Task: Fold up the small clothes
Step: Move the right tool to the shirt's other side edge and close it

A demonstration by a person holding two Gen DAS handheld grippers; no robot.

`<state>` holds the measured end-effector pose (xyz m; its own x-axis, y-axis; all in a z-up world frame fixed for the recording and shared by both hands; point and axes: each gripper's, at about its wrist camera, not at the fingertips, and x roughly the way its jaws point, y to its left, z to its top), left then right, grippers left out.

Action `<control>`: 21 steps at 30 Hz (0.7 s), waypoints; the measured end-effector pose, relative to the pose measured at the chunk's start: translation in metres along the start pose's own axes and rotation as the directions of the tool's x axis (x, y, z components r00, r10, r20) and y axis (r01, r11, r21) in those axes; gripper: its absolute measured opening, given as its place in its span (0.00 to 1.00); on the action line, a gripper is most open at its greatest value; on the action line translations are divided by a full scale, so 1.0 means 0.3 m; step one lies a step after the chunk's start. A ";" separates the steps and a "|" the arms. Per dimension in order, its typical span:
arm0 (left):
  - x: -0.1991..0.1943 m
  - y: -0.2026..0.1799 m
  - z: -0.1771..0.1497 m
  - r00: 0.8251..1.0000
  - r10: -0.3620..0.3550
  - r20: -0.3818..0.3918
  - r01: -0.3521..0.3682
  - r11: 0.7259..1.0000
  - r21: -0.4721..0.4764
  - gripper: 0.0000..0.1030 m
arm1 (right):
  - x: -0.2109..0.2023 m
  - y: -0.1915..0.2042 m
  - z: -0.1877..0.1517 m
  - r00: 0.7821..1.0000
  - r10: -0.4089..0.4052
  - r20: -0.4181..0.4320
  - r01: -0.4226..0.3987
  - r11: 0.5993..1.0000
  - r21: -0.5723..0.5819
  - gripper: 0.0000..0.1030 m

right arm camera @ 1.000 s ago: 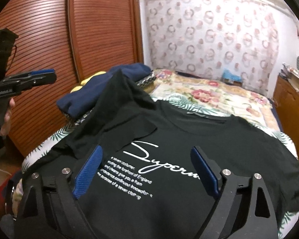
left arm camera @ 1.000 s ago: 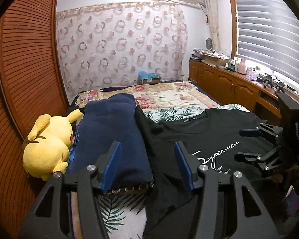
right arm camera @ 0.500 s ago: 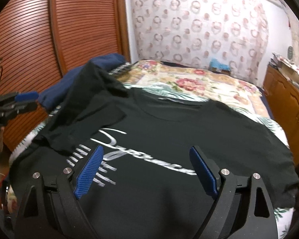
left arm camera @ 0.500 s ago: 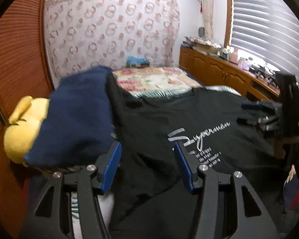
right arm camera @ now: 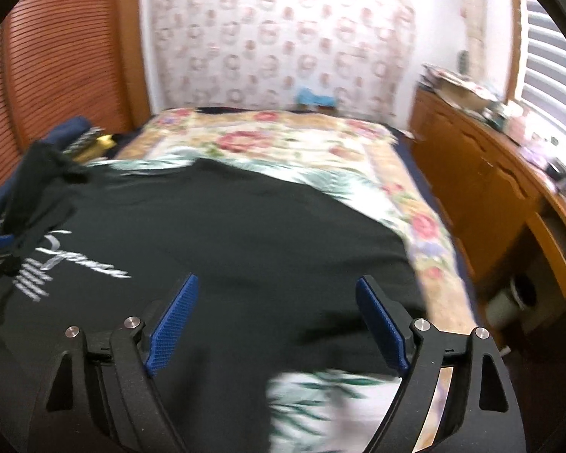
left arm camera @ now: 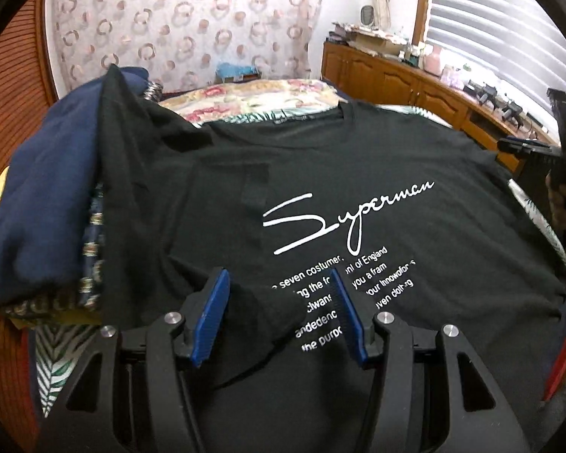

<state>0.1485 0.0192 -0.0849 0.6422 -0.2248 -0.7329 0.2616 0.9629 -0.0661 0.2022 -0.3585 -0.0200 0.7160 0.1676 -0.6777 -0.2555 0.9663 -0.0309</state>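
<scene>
A black T-shirt (left arm camera: 358, 173) with white "Superman" lettering lies spread face up on the bed; it also shows in the right wrist view (right arm camera: 226, 234). Its left sleeve drapes up over a folded navy garment (left arm camera: 41, 204). My left gripper (left arm camera: 279, 313) is open and hovers over the shirt's lower left part, above the small print. My right gripper (right arm camera: 275, 317) is open wide and empty above the shirt's lower right part. The right gripper also shows in the left wrist view (left arm camera: 536, 151) at the far right edge.
The bed (right arm camera: 283, 139) has a floral and leaf-print cover. A wooden slatted wardrobe (right arm camera: 56, 56) stands at the left. Wooden cabinets (right arm camera: 483, 173) with clutter run along the right under a window blind. A patterned curtain (left arm camera: 185, 19) hangs at the back.
Both grippers swung right and came lower over the shirt. The left view moved off the yellow plush and navy garment onto the shirt's print. The right view moved toward the shirt's right side.
</scene>
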 end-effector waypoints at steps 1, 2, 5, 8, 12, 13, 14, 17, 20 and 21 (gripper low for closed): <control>0.009 -0.004 0.000 1.000 0.003 -0.006 -0.003 1.000 0.003 0.52 | 0.005 -0.045 -0.007 1.000 -0.017 -0.011 0.018 1.000 0.017 0.83; 0.019 -0.008 0.002 1.000 0.008 -0.015 -0.008 1.000 0.006 0.52 | 0.008 -0.071 -0.013 1.000 -0.024 -0.019 0.024 0.999 0.029 0.82; 0.035 -0.018 0.003 0.999 0.024 -0.029 -0.023 1.000 0.013 0.52 | 0.033 -0.154 -0.034 0.998 -0.029 -0.056 0.033 0.997 0.073 0.79; 0.037 -0.028 0.000 0.999 0.032 -0.030 -0.032 0.999 0.011 0.53 | 0.060 -0.195 -0.051 0.995 -0.035 -0.094 0.044 0.995 0.091 0.78; 0.050 -0.041 0.007 0.998 0.041 -0.040 -0.040 0.999 0.025 0.59 | 0.084 -0.255 -0.081 0.991 -0.023 -0.133 0.042 0.989 0.140 0.77; 0.053 -0.051 0.005 0.998 0.042 -0.045 -0.040 0.998 0.040 0.61 | 0.090 -0.264 -0.088 0.989 -0.016 -0.144 0.038 0.988 0.152 0.77; 0.060 -0.060 0.006 0.998 0.044 -0.050 -0.042 0.998 0.053 0.66 | 0.097 -0.272 -0.093 0.988 -0.011 -0.155 0.036 0.986 0.161 0.77; 0.065 -0.070 0.008 0.998 0.046 -0.054 -0.042 0.997 0.063 0.70 | 0.110 -0.291 -0.111 0.982 0.012 -0.188 0.023 0.982 0.186 0.77; 0.065 -0.068 0.008 0.998 0.037 -0.057 -0.034 0.997 0.064 0.73 | 0.112 -0.309 -0.118 0.979 0.051 -0.196 -0.007 0.975 0.220 0.75; 0.067 -0.067 0.012 0.998 0.039 -0.058 -0.035 0.997 0.067 0.73 | 0.114 -0.312 -0.116 0.979 0.057 -0.197 -0.012 0.974 0.225 0.74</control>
<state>0.1587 -0.0053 -0.0959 0.6092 -0.1778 -0.7728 0.2863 0.9581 0.0053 0.2278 -0.4500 -0.0659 0.5579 0.1810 -0.8099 -0.1116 0.9834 0.1429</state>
